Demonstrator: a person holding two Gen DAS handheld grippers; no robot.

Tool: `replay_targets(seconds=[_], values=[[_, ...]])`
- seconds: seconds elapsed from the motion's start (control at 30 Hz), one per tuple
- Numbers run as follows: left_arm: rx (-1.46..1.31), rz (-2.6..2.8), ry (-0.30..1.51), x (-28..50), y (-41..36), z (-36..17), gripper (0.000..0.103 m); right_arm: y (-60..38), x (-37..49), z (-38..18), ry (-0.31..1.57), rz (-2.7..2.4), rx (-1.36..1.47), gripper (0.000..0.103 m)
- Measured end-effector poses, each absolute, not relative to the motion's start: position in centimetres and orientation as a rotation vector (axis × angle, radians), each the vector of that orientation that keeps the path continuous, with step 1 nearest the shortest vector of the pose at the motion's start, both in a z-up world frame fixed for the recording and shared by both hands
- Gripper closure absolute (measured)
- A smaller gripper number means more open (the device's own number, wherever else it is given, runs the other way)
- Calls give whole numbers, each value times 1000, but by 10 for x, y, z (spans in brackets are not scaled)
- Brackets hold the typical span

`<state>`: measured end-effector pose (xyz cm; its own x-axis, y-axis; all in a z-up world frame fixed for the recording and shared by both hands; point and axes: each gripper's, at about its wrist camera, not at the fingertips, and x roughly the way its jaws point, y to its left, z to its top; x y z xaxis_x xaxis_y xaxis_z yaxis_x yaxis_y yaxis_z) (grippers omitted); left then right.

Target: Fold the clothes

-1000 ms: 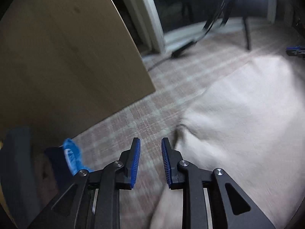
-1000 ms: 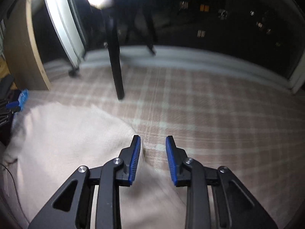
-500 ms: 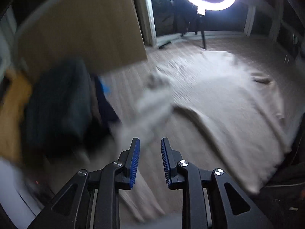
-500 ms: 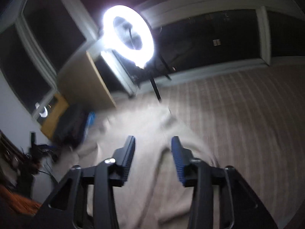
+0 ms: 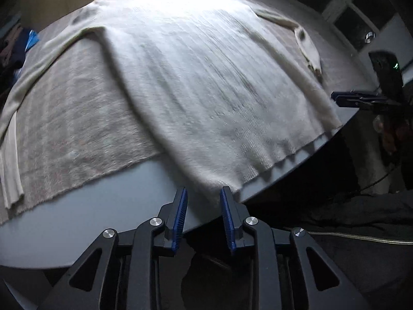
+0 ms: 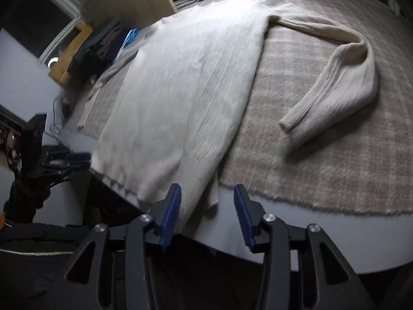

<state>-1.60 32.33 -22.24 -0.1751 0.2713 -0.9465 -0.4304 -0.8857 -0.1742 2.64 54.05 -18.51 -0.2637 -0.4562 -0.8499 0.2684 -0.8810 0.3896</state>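
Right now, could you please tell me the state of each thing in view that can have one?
cream knit sweater: spread flat, unfolded, hem overhanging the table edge.
right sleeve: bent back on itself.
left sleeve: stretched out straight.
plaid blanket: laid flat under the sweater.
left gripper: open, holding nothing.
right gripper: open, holding nothing.

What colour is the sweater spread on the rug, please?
Cream, ribbed knit sweater; clearest in the right wrist view.
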Motion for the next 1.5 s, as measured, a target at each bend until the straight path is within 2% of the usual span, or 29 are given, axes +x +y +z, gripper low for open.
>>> replay_targets(seconds=[0.2,0.37,0.43,0.53,0.73,0.8,0.9,1.27,1.33,1.4,1.5], values=[[-1607,2087,282,-7,338,-212,78,527,43,-188,-118,-2152,1515,54],[-1605,2080,323,-2,336,-208,77,509,54,-189,64,-2134,1458,54],[-1619,2077,345,-4,340,-213,77,495,53,-194,193,-2162,1443,54],[-1606,2075,347,-10,349,-214,77,482,50,-200,269,-2167,1410,55],[-1625,2158,284,-36,344,-211,78,490,29,-196,170,-2240,1386,58],[-1612,2180,260,-39,336,-203,81,496,29,-192,140,-2236,1390,58],[-1568,2141,264,-20,328,-187,78,509,36,-183,89,-2220,1388,58],[-1611,2152,464,-20,359,-207,75,493,52,-202,280,-2162,1385,58],[-1608,2179,416,-29,360,-204,78,491,49,-205,289,-2173,1376,58],[-1589,2204,375,-37,358,-195,93,490,47,-207,296,-2161,1384,58],[-1560,2235,335,-45,352,-183,98,495,55,-201,235,-2137,1380,58]])
